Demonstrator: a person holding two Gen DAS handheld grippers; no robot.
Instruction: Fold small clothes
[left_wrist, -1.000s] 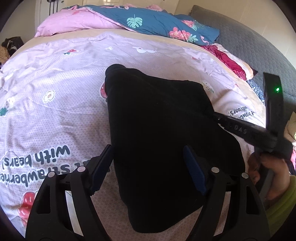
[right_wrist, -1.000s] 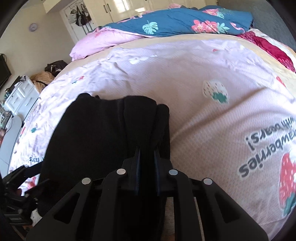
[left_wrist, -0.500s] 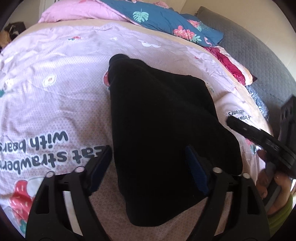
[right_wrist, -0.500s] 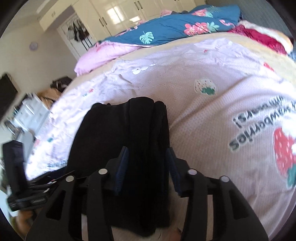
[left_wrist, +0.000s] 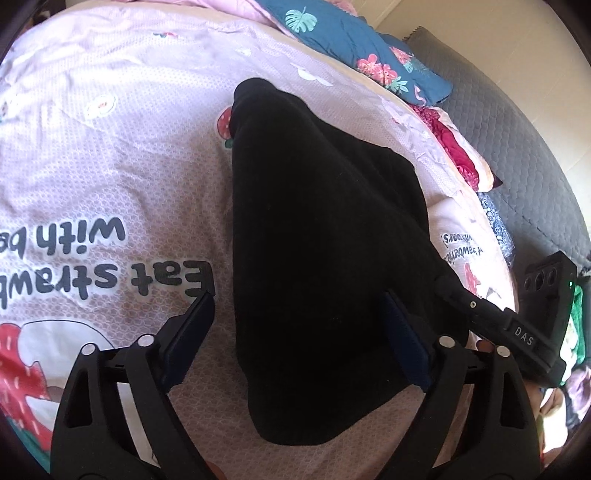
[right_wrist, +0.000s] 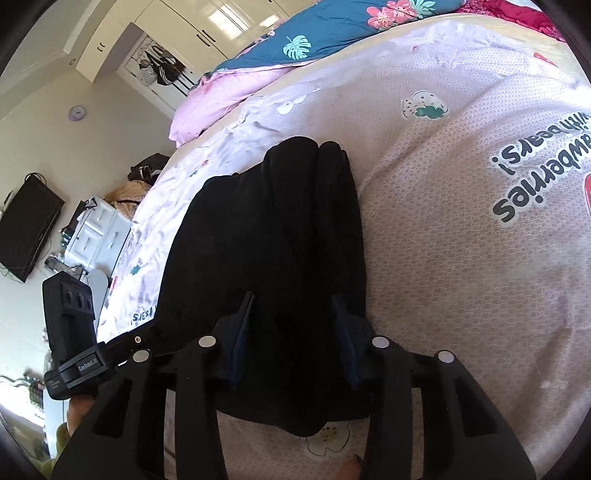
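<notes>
The black garment (left_wrist: 325, 236) lies folded on the bed, on a pink bedspread (left_wrist: 122, 158) printed with strawberries and upside-down black lettering, and in both views it runs lengthwise away from your tongs towards the pillows. In the left wrist view your left tongs (left_wrist: 299, 325) stand wide apart and have just been opening; the near end of the garment lies between them, the left finger (left_wrist: 192, 328) over bare bedspread clear of the cloth, the right finger (left_wrist: 404, 338) over the garment's right side, and neither pad is seen to press the cloth. In the right wrist view your right tongs (right_wrist: 293, 332) stand part-way apart over the garment's near right portion, with cloth between the blue pads (right_wrist: 242, 332); the opening has just narrowed a little, but no squeeze on the fabric is visible, and black on black makes contact hard to judge. The garment shows lengthwise ridges (right_wrist: 317, 206) along its right edge. The right tongs appear in the left view at the garment's right edge (left_wrist: 491, 317), and the left tongs appear at lower left of the right view (right_wrist: 81, 354). A blue floral quilt (right_wrist: 332, 33) and a pink pillow (right_wrist: 218, 99) sit at the head of the bed. A grey headboard (left_wrist: 517, 155) borders the far side.
</notes>
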